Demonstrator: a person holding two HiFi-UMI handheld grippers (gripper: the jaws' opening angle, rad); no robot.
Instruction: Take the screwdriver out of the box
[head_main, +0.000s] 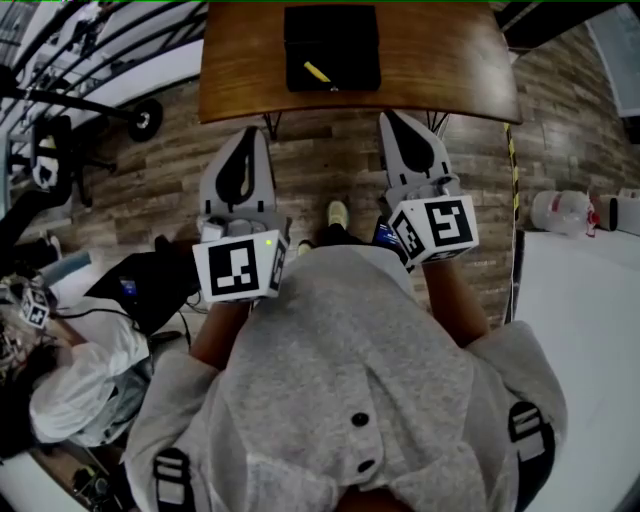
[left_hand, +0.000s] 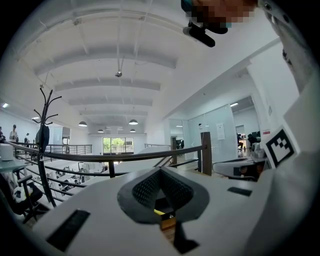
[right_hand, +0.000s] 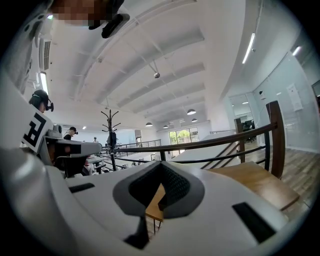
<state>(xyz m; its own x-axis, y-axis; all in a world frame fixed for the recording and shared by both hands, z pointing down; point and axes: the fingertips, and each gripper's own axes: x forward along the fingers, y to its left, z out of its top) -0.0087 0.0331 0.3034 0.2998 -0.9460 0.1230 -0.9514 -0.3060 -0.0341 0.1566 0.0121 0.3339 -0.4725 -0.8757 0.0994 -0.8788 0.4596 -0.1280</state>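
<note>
Screwdriver (head_main: 317, 72) in box (head_main: 332, 47) on table (head_main: 240, 70); left hand-held gripper (head_main: 254, 132), right hand-held gripper (head_main: 389, 118) side by side before table.

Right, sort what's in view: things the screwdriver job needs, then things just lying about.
Job: black box, yellow-handled screwdriver inside it, wooden table under it, left gripper and right gripper, both shut and empty.
Lying about: white plastic jug, coat stand, black wheel.
</note>
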